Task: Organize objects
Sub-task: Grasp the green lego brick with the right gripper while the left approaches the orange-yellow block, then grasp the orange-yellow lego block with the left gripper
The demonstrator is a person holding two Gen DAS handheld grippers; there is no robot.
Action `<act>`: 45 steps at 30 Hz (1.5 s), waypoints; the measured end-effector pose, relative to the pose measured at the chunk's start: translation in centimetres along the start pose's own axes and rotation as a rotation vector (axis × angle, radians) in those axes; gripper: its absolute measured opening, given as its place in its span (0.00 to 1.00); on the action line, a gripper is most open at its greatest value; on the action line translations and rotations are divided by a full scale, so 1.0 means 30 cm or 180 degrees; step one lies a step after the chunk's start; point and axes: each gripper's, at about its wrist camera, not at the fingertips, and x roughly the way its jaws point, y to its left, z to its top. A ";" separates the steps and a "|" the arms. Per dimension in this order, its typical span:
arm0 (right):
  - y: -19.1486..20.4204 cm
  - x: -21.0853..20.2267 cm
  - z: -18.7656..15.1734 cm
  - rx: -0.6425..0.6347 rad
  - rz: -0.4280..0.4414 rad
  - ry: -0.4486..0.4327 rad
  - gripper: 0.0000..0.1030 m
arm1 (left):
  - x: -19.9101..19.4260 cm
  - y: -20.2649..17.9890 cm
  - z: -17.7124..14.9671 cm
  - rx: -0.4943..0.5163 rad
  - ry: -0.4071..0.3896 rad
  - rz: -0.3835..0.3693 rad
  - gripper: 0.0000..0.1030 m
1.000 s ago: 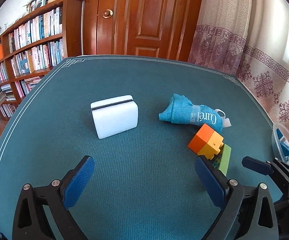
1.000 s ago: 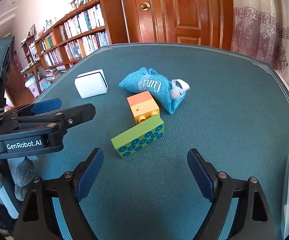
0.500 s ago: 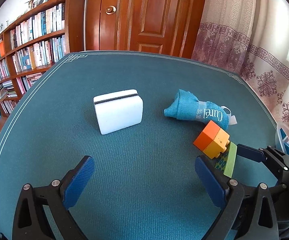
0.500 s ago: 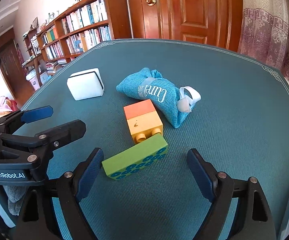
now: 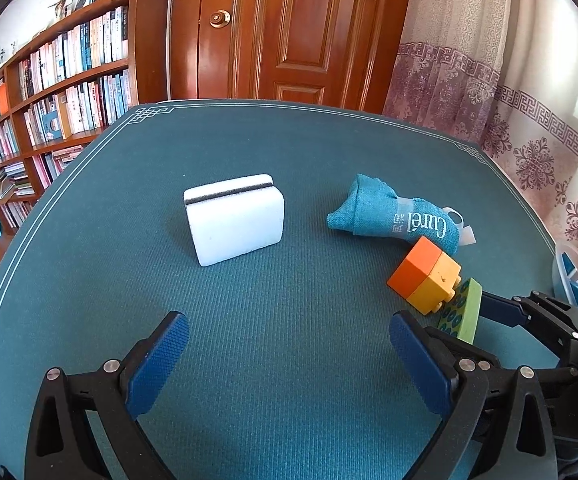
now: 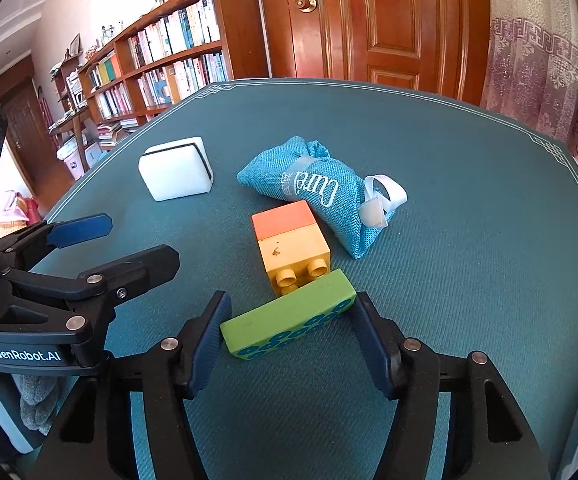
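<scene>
The right gripper [image 6: 289, 316] is now closing its jaws around the green brick [image 6: 289, 322], which a moment ago was lying ahead of them on the teal table [image 6: 469, 200]; a pick-up seems near. The left gripper [image 5: 289, 354] is waiting with jaws apart.

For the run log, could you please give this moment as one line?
right claw: closing around green brick | left claw: open, empty | sponge, pouch, orange-yellow brick: untouched on table
</scene>
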 end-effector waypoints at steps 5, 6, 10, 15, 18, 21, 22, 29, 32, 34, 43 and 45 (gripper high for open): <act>-0.012 -0.032 -0.035 0.0071 -0.0030 -0.0008 0.61 | 0.003 -0.015 -0.004 0.0053 0.0002 0.0003 0.99; -0.016 -0.042 -0.044 0.0094 -0.0039 -0.0013 0.61 | 0.003 -0.019 -0.005 0.0071 0.0002 0.0002 0.99; -0.039 -0.083 -0.084 0.0206 -0.0077 -0.0021 0.61 | 0.003 -0.046 -0.008 0.0161 -0.0008 -0.0007 0.99; -0.062 -0.137 -0.134 0.0347 -0.0107 -0.0027 0.61 | 0.005 -0.091 -0.005 0.0302 0.0011 -0.0047 0.99; -0.070 -0.165 -0.161 0.0401 -0.0141 -0.0022 0.61 | 0.013 -0.116 0.001 0.0357 0.0050 -0.0104 0.99; -0.077 -0.188 -0.187 0.0459 -0.0162 -0.0027 0.61 | 0.026 -0.142 0.008 0.0414 0.0080 -0.0133 0.99; -0.080 -0.195 -0.196 0.0479 -0.0155 -0.0027 0.61 | 0.031 -0.149 0.011 0.0433 0.0084 -0.0136 0.99; -0.089 -0.211 -0.216 0.0567 -0.0135 -0.0073 0.61 | 0.062 -0.198 0.050 0.0484 0.0101 -0.0218 0.99; -0.086 -0.210 -0.220 0.0566 -0.0145 -0.0094 0.61 | 0.073 -0.235 0.062 0.0576 0.0067 -0.0236 0.99; -0.088 -0.210 -0.220 0.0578 -0.0136 -0.0105 0.61 | 0.087 -0.257 0.066 0.0641 0.0063 -0.0244 0.96; -0.093 -0.210 -0.225 0.0611 -0.0110 -0.0140 0.61 | 0.150 -0.280 0.062 0.0718 0.0184 -0.0217 0.70; -0.095 -0.210 -0.226 0.0617 -0.0106 -0.0143 0.61 | 0.152 -0.274 0.061 0.0698 0.0192 -0.0232 0.68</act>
